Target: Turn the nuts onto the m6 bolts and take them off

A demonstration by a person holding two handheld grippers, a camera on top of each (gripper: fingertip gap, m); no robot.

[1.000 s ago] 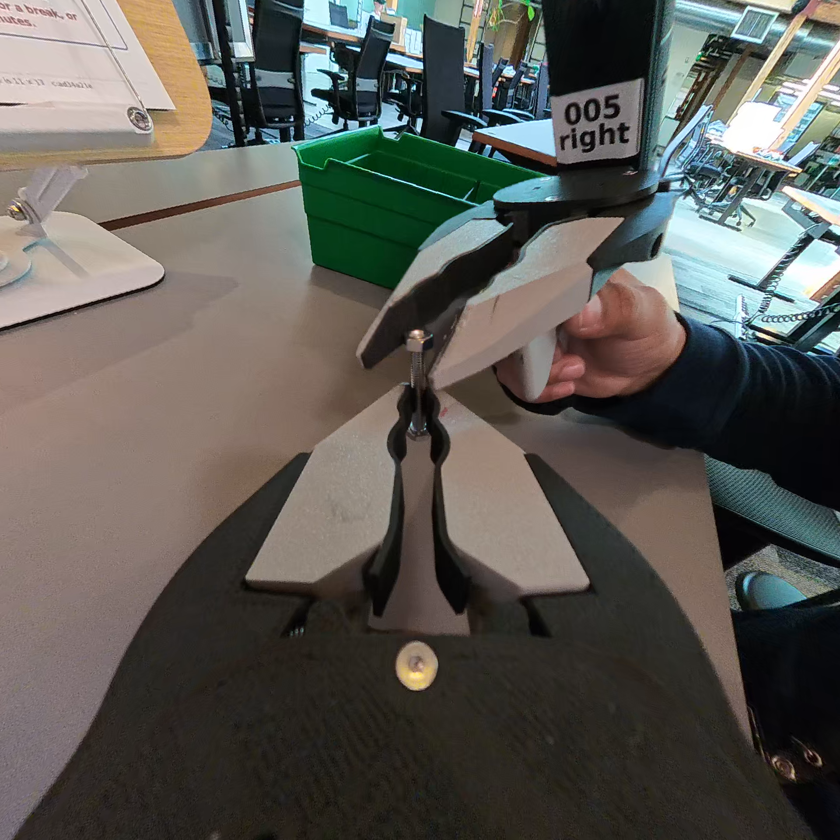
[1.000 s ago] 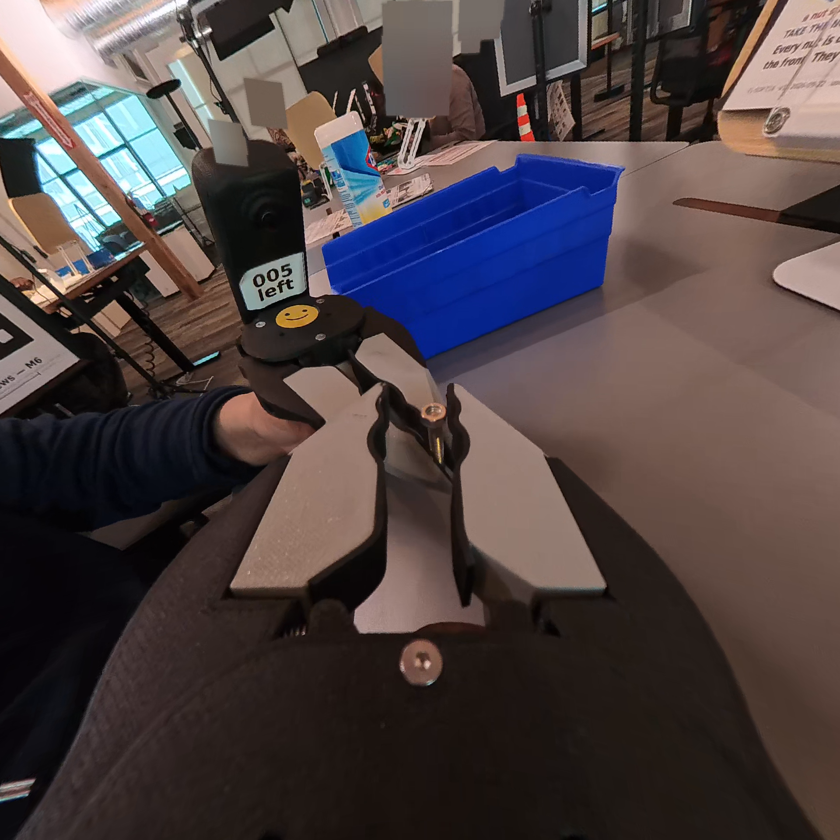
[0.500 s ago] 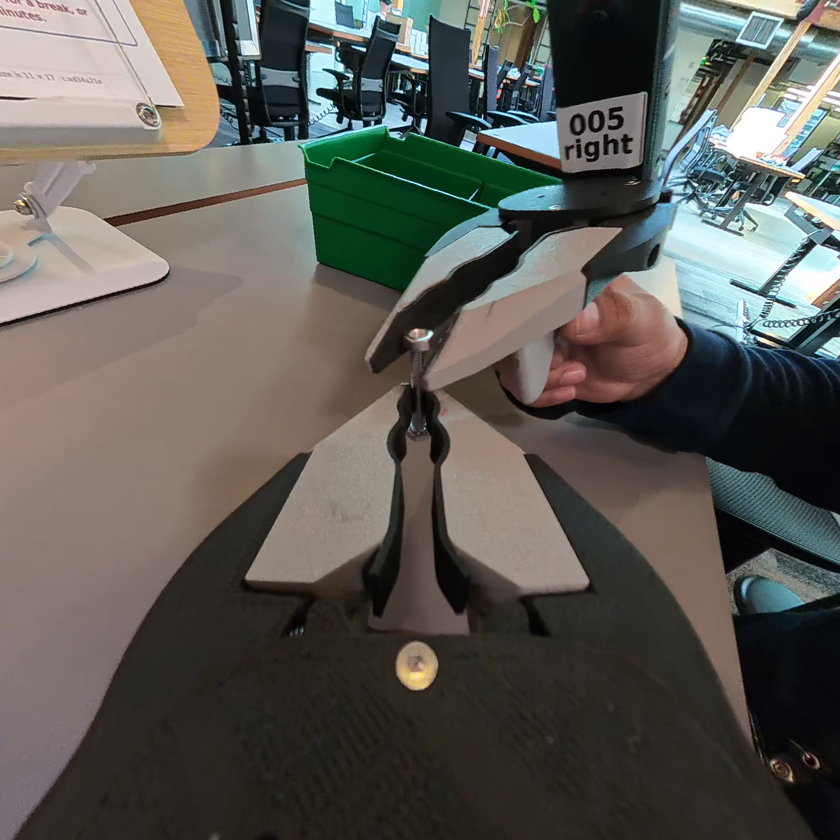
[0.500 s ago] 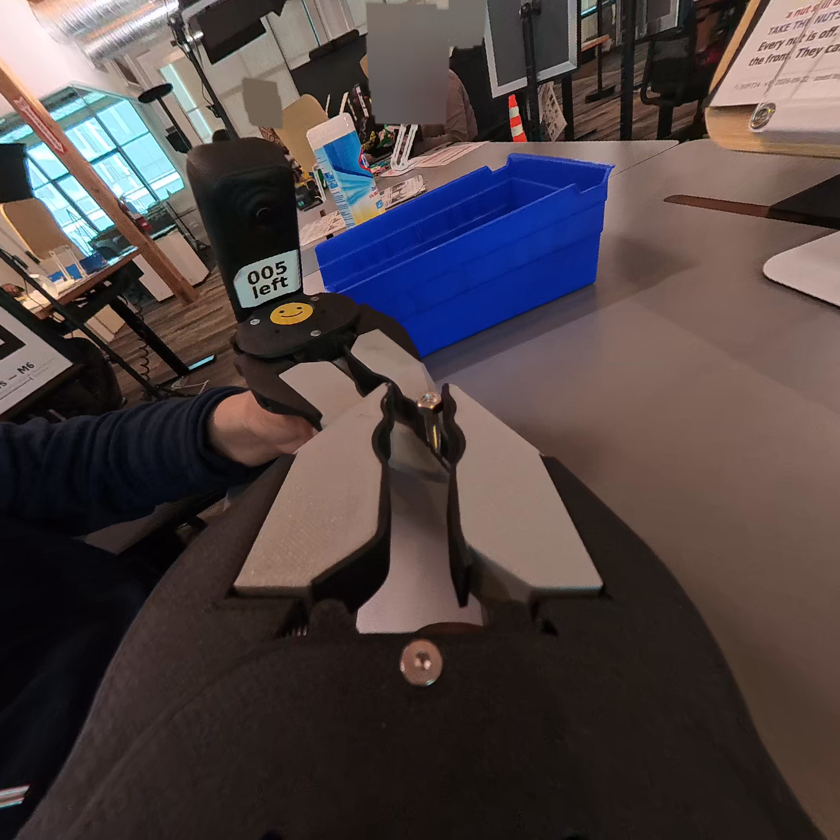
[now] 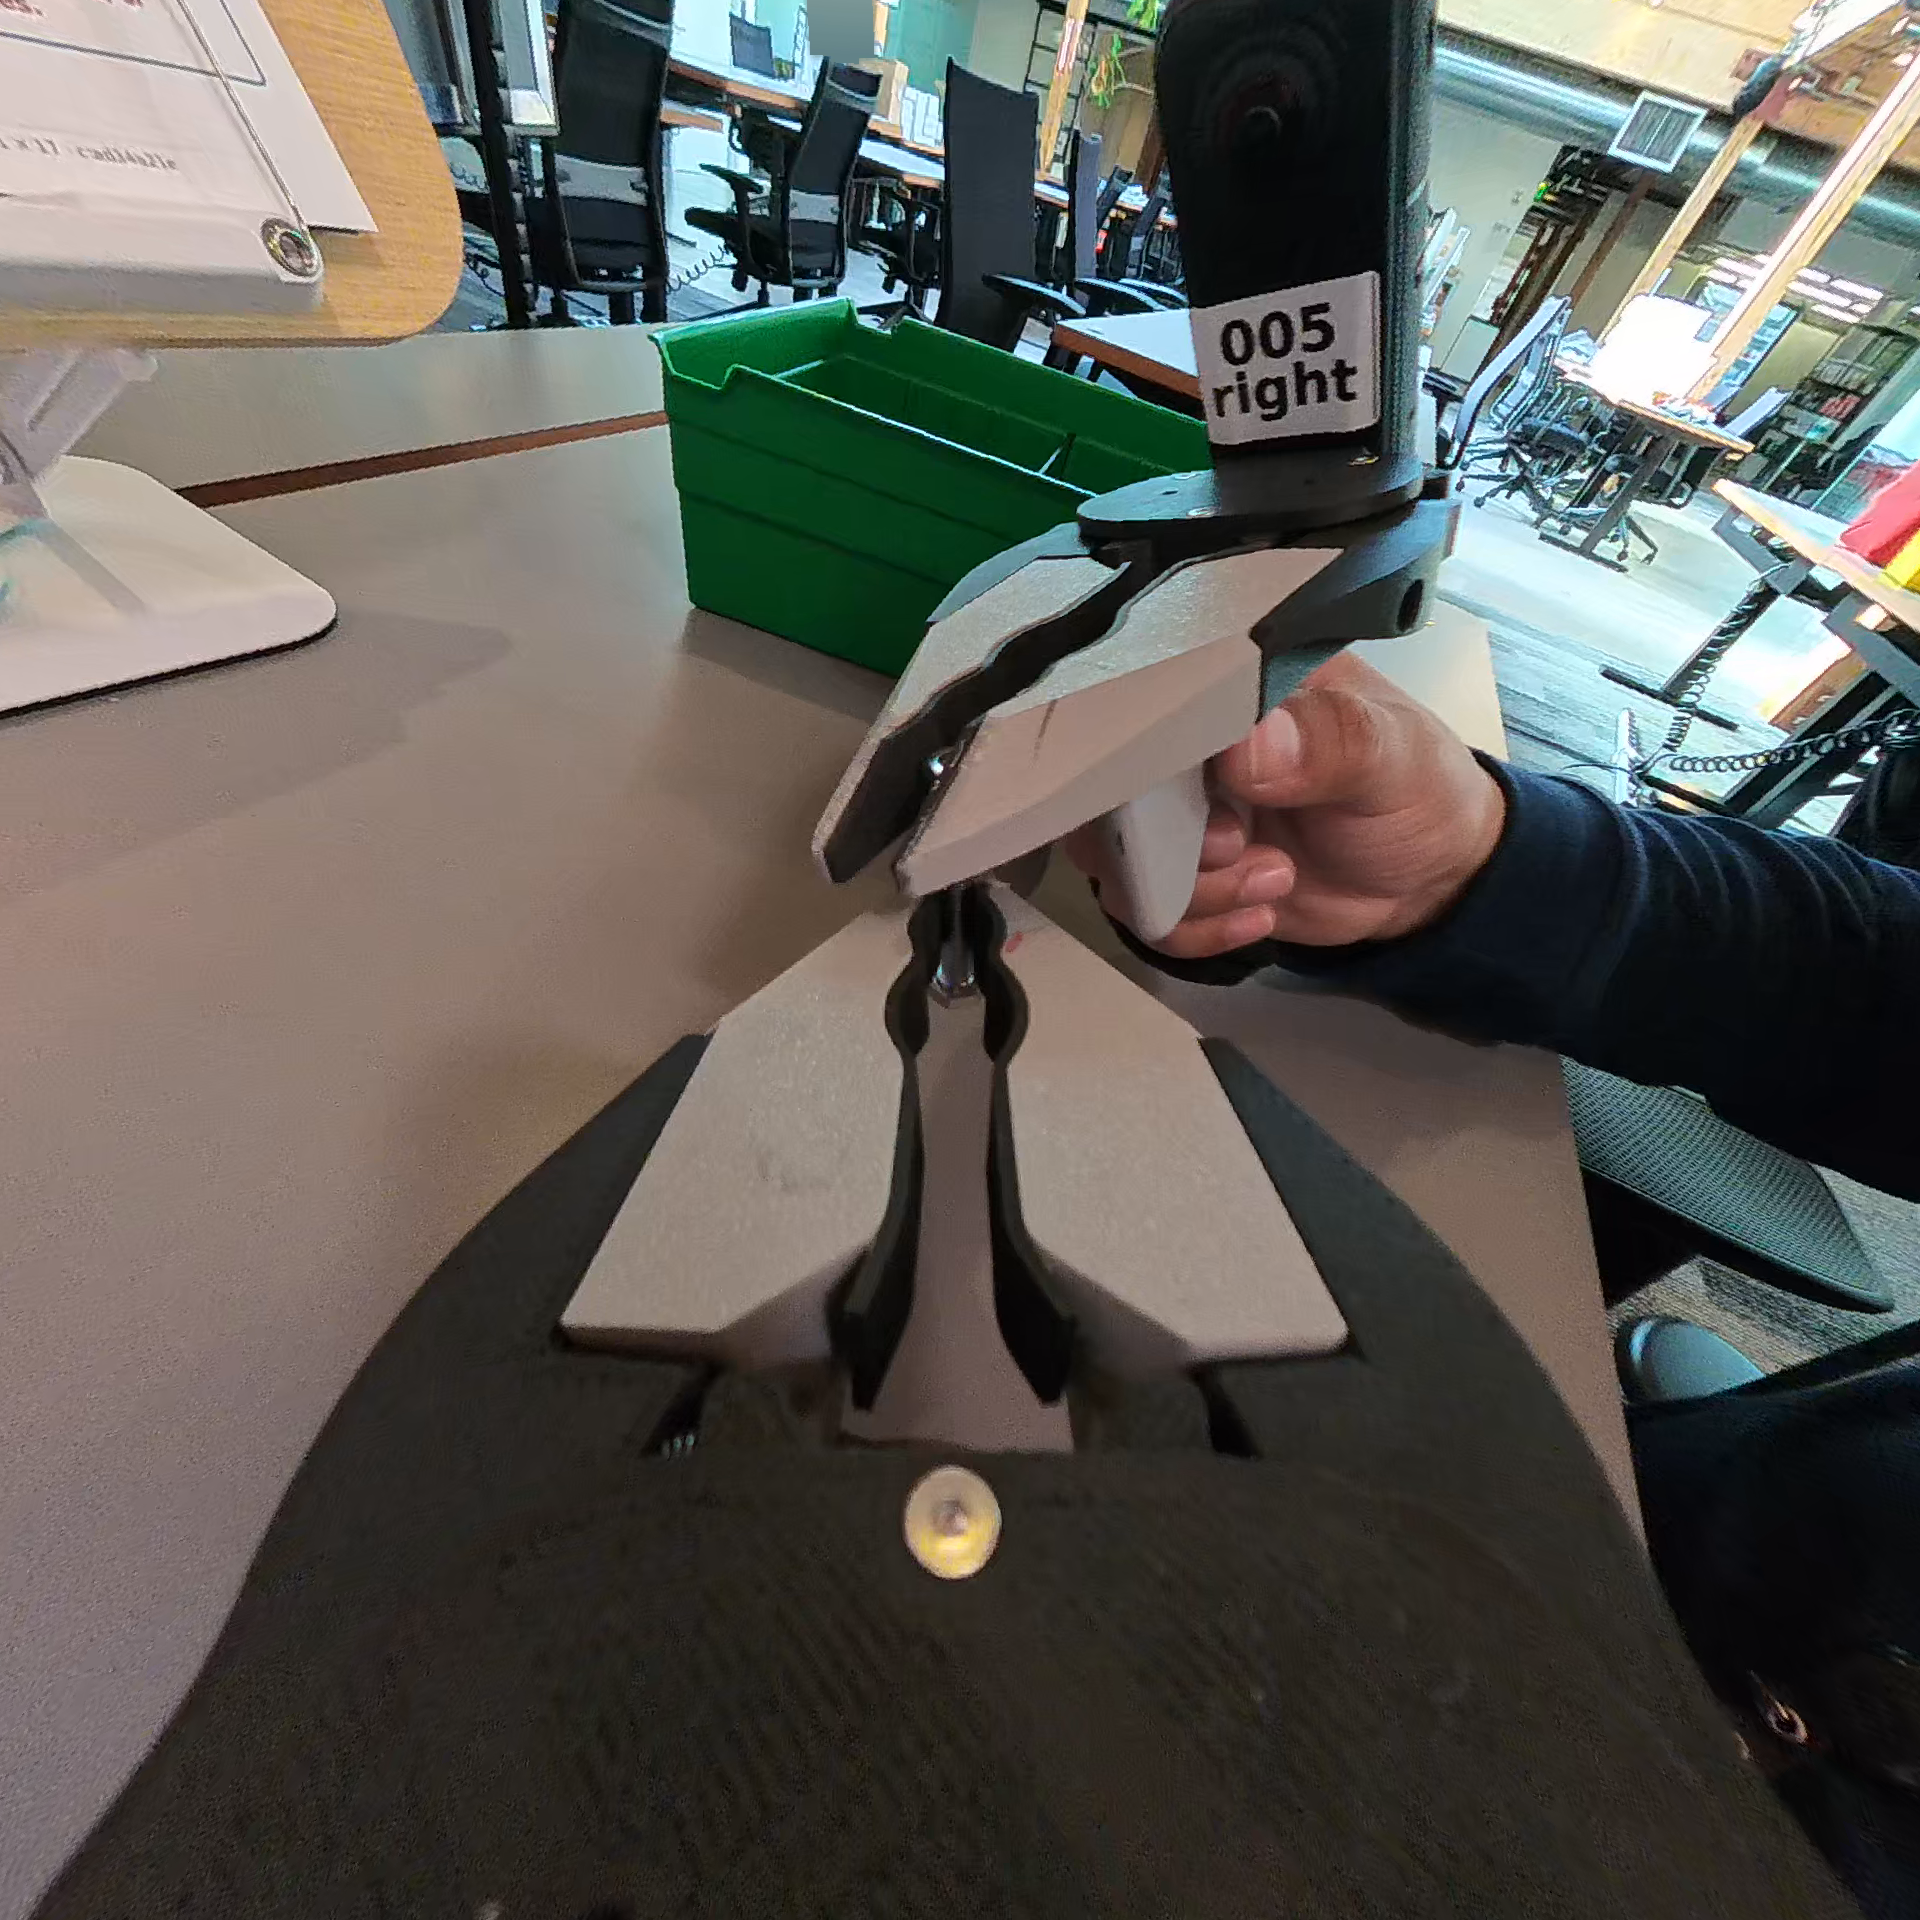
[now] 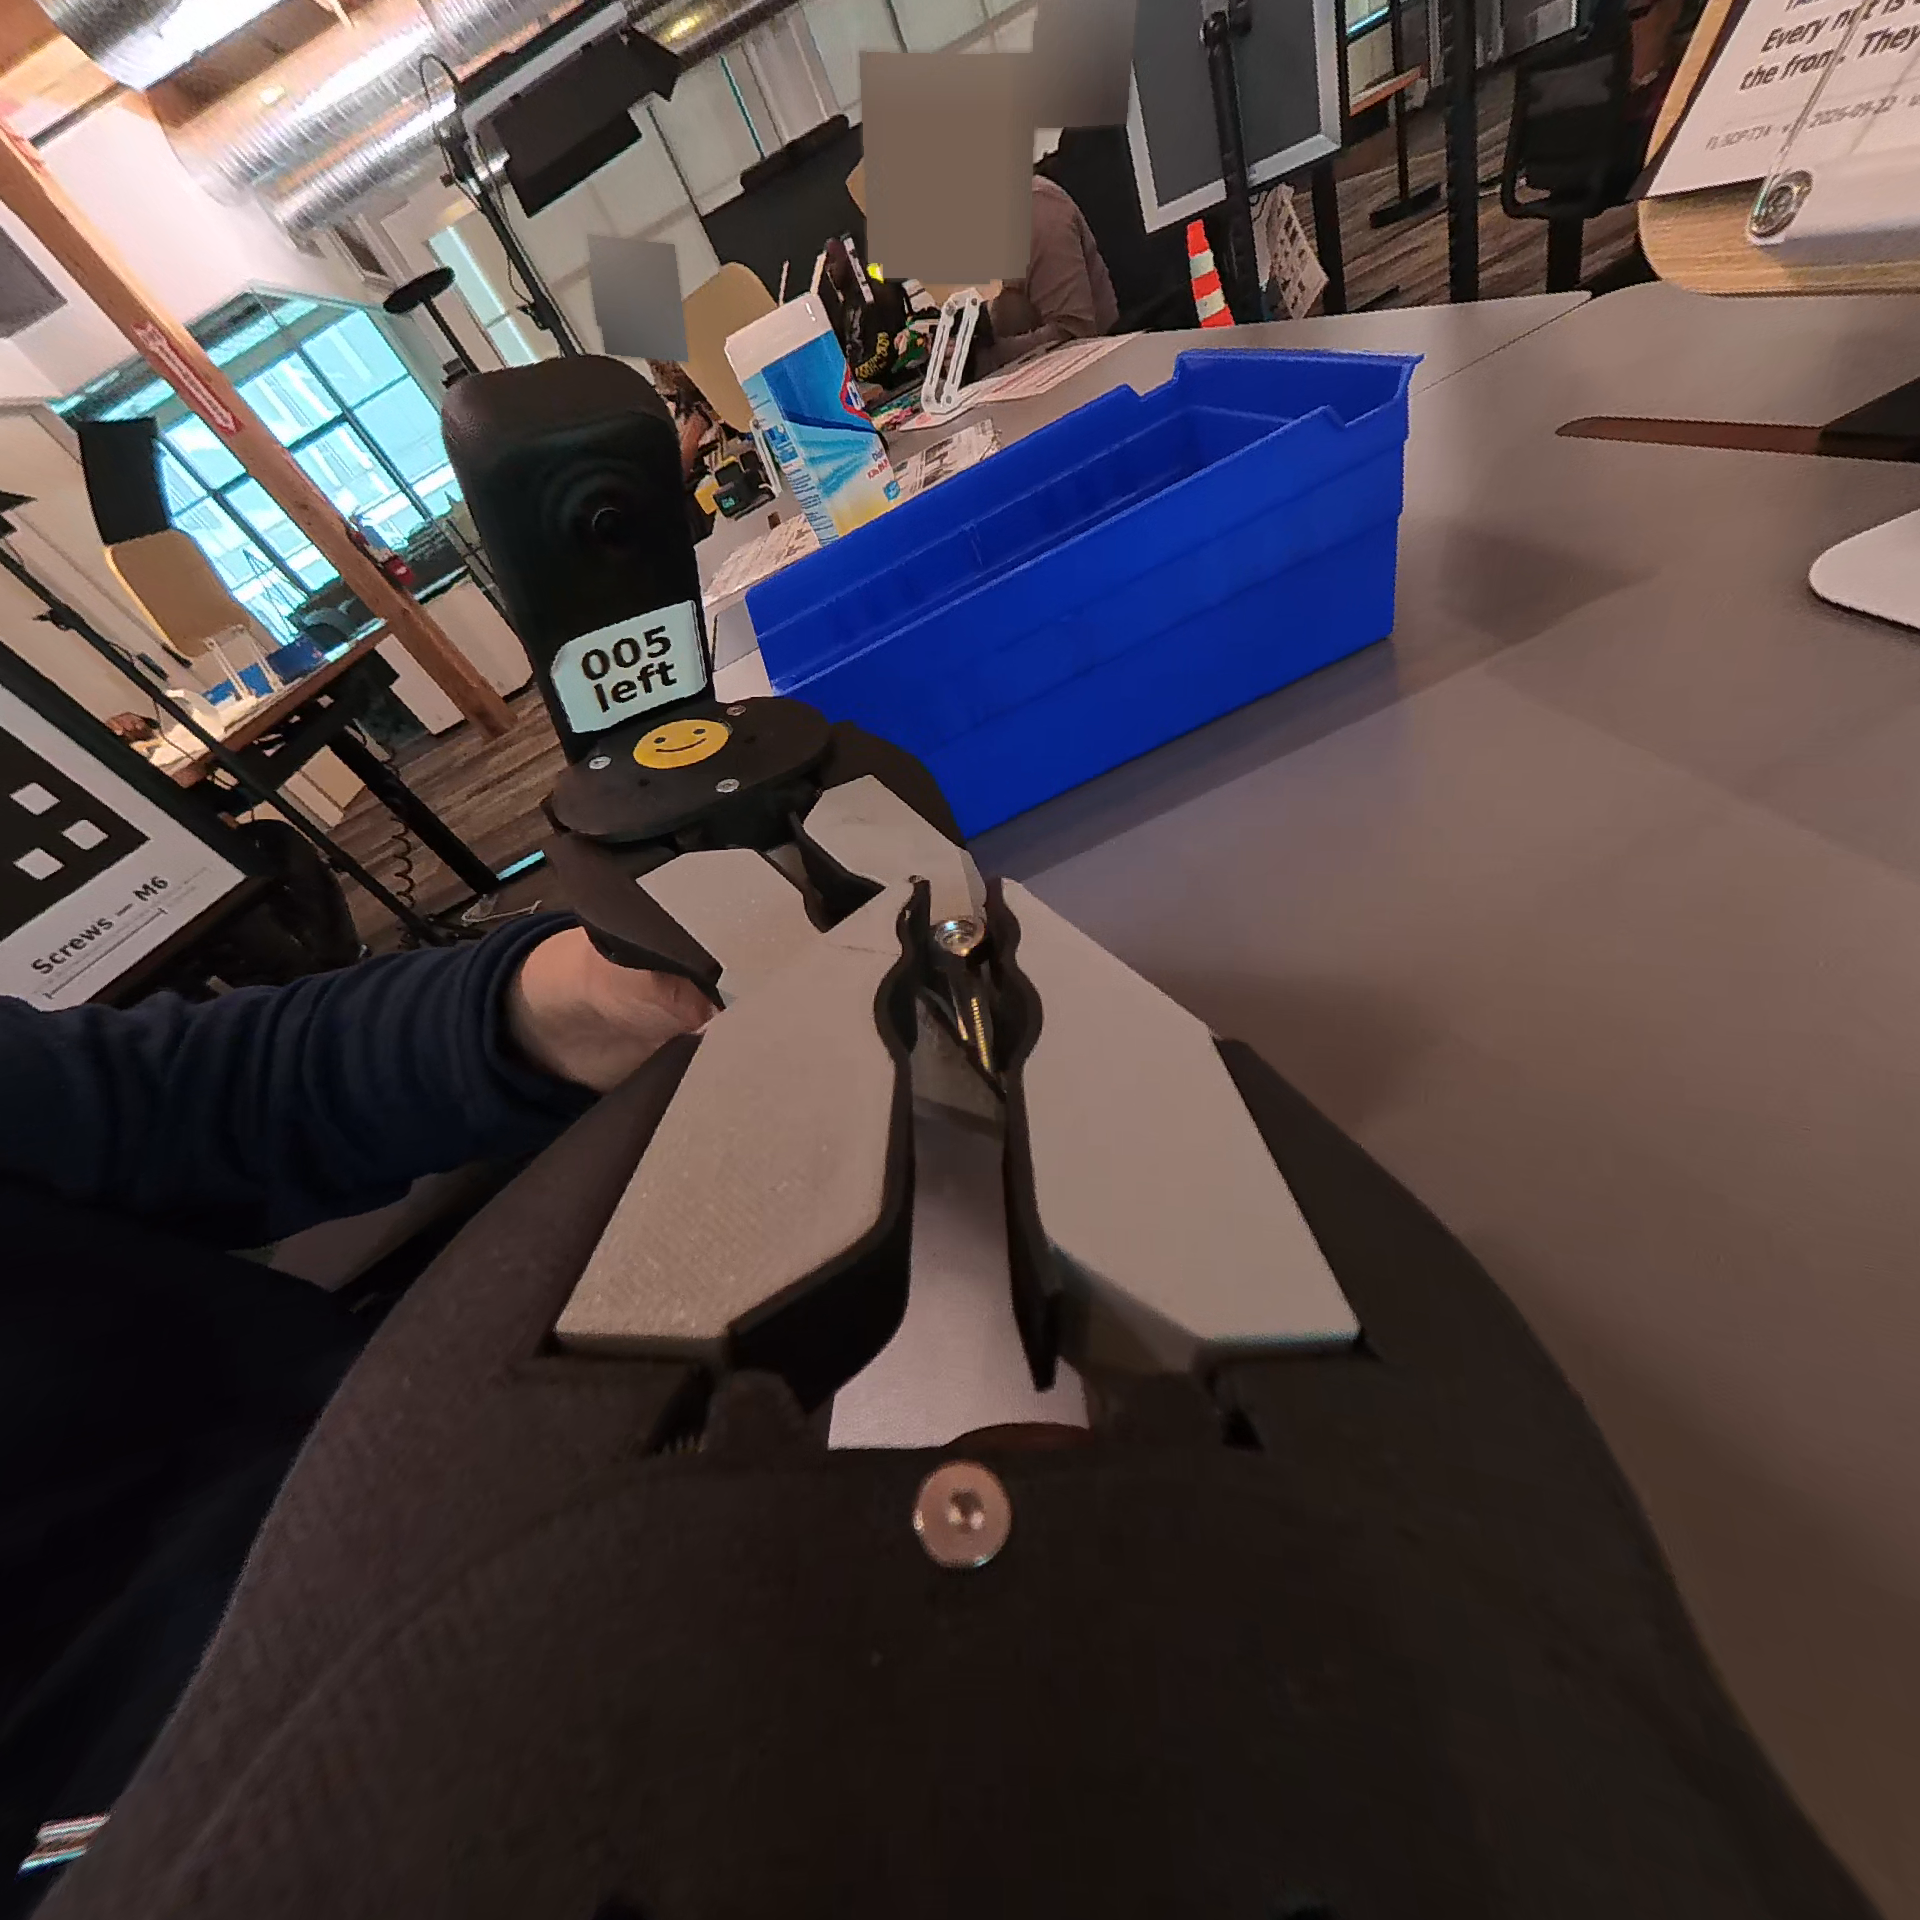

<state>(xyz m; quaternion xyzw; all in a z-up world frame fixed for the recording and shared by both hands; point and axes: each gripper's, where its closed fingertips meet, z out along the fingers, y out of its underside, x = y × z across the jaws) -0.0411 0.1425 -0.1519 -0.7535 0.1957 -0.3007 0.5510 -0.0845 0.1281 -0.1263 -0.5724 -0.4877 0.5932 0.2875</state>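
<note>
Left wrist view shows our right gripper [image 5: 883,831], fingers clenched on the bolt [image 6: 971,987] head, now lower toward our left gripper [image 5: 954,961], clamped on the nut [image 5: 951,982], so we judge the threading is advancing above the worktop [image 5: 416,883].
</note>
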